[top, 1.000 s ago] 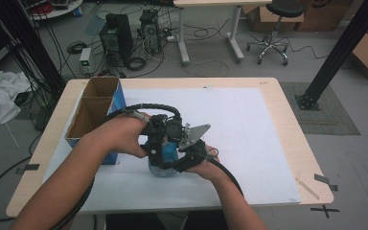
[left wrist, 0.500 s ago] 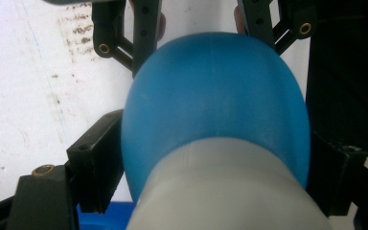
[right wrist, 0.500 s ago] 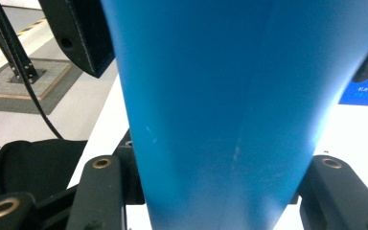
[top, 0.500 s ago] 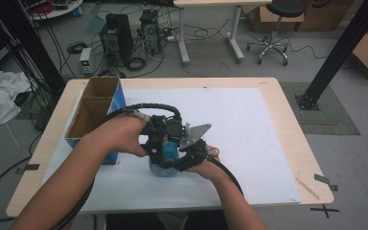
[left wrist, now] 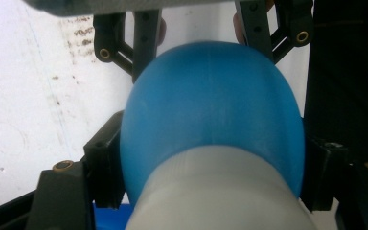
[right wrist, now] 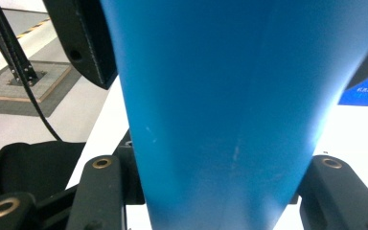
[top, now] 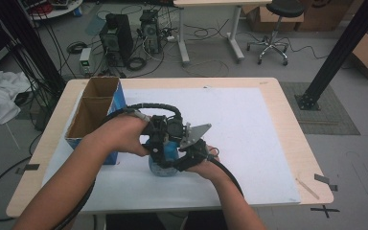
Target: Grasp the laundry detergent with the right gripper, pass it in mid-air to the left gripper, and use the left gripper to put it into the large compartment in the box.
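A blue bottle with a pale cap stands on the white sheet near the table's front, and both grippers meet over it. My left gripper comes from the left; its jaws have just been closing, and its pads lie against the sides of the bottle by the cap. My right gripper comes from the right and is shut on the bottle's body, with its jaws pressed on both sides. In the left gripper view, the right gripper clamps the far side.
An open cardboard box with blue sides stands at the table's left, close to my left forearm. The white sheet covers most of the wooden table. Computers, cables, a chair and a black post stand on the floor beyond.
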`<state>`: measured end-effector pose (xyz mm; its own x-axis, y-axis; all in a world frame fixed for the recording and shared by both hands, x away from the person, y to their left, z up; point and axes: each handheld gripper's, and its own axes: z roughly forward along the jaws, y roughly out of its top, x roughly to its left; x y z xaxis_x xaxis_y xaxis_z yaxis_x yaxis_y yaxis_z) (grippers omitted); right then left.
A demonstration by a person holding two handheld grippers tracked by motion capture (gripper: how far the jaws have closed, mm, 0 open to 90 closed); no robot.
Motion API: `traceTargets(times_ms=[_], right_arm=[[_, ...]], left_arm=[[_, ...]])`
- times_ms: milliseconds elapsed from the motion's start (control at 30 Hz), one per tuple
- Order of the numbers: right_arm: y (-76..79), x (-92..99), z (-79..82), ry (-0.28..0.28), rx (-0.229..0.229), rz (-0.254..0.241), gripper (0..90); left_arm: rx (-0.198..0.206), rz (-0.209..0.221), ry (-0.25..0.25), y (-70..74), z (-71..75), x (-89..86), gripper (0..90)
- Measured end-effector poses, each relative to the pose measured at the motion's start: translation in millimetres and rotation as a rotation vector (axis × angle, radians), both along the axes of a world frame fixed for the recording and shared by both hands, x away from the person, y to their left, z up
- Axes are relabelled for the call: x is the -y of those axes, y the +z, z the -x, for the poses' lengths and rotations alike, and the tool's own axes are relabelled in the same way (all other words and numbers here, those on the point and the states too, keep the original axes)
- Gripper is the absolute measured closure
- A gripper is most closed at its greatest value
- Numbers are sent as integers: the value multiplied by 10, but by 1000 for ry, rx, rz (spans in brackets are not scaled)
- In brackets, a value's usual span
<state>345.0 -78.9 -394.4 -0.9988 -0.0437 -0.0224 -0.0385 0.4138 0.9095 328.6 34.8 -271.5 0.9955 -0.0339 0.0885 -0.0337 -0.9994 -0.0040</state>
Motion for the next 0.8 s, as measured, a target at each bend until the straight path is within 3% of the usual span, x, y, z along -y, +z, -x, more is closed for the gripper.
traceTargets(times_ms=[367,800], right_arm=[[-24,-6,0,-1,-1,-3,460],[-20,-6,-1,-4,13,-13,453]], left_arm=[[11,-9,12,-17,6,24,364],[-2,-26,19,10,-8,52,380]])
